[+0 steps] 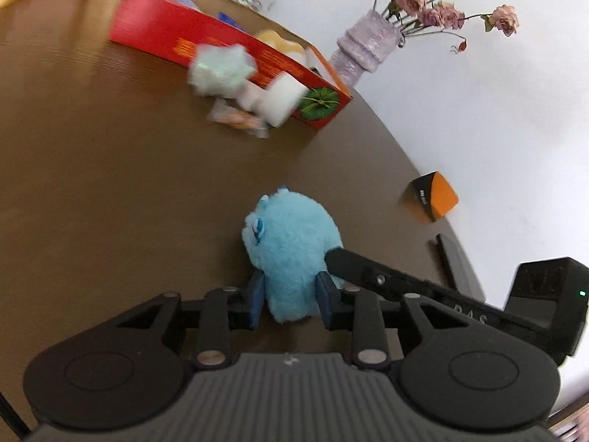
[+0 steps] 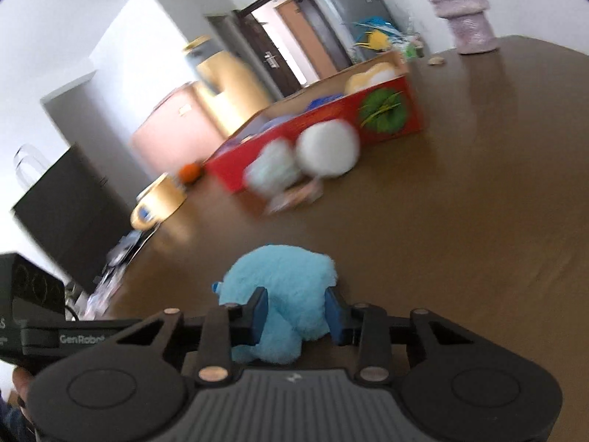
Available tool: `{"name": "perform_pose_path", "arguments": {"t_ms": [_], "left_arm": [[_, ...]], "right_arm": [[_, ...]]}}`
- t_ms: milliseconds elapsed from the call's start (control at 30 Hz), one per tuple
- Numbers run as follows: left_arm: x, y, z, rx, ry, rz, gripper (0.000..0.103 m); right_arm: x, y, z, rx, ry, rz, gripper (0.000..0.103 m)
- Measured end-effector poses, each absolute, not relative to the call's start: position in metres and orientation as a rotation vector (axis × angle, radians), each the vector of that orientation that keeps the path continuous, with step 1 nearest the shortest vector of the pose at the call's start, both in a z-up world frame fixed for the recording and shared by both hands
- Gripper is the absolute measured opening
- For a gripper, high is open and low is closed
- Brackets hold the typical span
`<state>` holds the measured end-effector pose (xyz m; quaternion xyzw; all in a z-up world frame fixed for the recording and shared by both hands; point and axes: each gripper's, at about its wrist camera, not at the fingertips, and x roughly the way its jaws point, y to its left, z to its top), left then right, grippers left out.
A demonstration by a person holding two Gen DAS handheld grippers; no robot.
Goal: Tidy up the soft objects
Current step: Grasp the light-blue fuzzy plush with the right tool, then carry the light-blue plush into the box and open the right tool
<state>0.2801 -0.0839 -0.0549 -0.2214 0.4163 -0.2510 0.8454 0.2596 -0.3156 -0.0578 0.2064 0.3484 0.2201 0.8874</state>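
Note:
A fluffy light blue plush toy (image 1: 291, 243) sits on the brown table (image 1: 110, 184), near its edge. My left gripper (image 1: 291, 298) is shut on it, with a blue pad pressed into each side of its near end. From the right, a black finger (image 1: 353, 265) of my other gripper reaches the toy's side. In the right wrist view my right gripper (image 2: 296, 315) is also shut on the same toy (image 2: 283, 276), its pads sunk into the fur. A red box (image 1: 165, 33) farther back holds several soft things.
A pale green fluffy ball (image 1: 221, 70), white foam blocks (image 1: 283, 99) and a small packet (image 1: 239, 119) lie in front of the box. A lilac vase (image 1: 364, 51) of dried roses stands behind it. An orange and black carton (image 1: 432, 199) sits at the table's edge.

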Motion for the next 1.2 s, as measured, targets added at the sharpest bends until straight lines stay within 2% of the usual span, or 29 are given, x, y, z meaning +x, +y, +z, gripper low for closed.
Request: {"name": "perform_pose_path", "arguments": {"t_ms": [33,133,333,400,467,533,633,700,800,933,1033,1200], "left_arm": [[0.267,-0.073,-0.053,-0.462,0.868,-0.504,0.031],[0.248,-0.044,-0.044,-0.477,0.827,-0.434,0.040],[0.229,-0.021,-0.029,-0.470,0.747,-0.365,0.041],[0.227,-0.023,-0.030,-0.460,0.739,-0.374,0.041],[0.229,-0.028,-0.032,-0.447,0.736,-0.377,0.041],[0.232,-0.029,-0.036,-0.449,0.739,-0.382,0.041],[0.240,-0.032,-0.039,-0.468,0.741,-0.392,0.037],[0.243,-0.031,-0.041,-0.484,0.745,-0.408,0.030],[0.247,-0.031,-0.044,-0.490,0.761,-0.432,0.024],[0.251,-0.029,-0.049,-0.513,0.773,-0.437,0.023],[0.253,-0.030,-0.044,-0.504,0.755,-0.443,0.023],[0.294,-0.034,-0.008,-0.501,0.670,-0.507,0.023]], "right_arm": [[0.249,-0.304,-0.056,0.405,0.721,0.481,0.034],[0.230,-0.288,-0.048,0.405,0.687,0.564,0.035],[0.228,-0.283,-0.042,0.379,0.654,0.496,0.036],[0.228,-0.285,-0.045,0.398,0.662,0.469,0.037],[0.231,-0.285,-0.046,0.429,0.676,0.468,0.042],[0.234,-0.285,-0.051,0.457,0.693,0.473,0.042],[0.238,-0.282,-0.059,0.487,0.717,0.474,0.042],[0.241,-0.282,-0.064,0.515,0.734,0.465,0.041],[0.247,-0.284,-0.071,0.566,0.756,0.476,0.034],[0.251,-0.283,-0.071,0.564,0.760,0.486,0.027],[0.254,-0.283,-0.061,0.553,0.739,0.494,0.026],[0.290,-0.289,-0.012,0.496,0.602,0.495,0.026]]}}
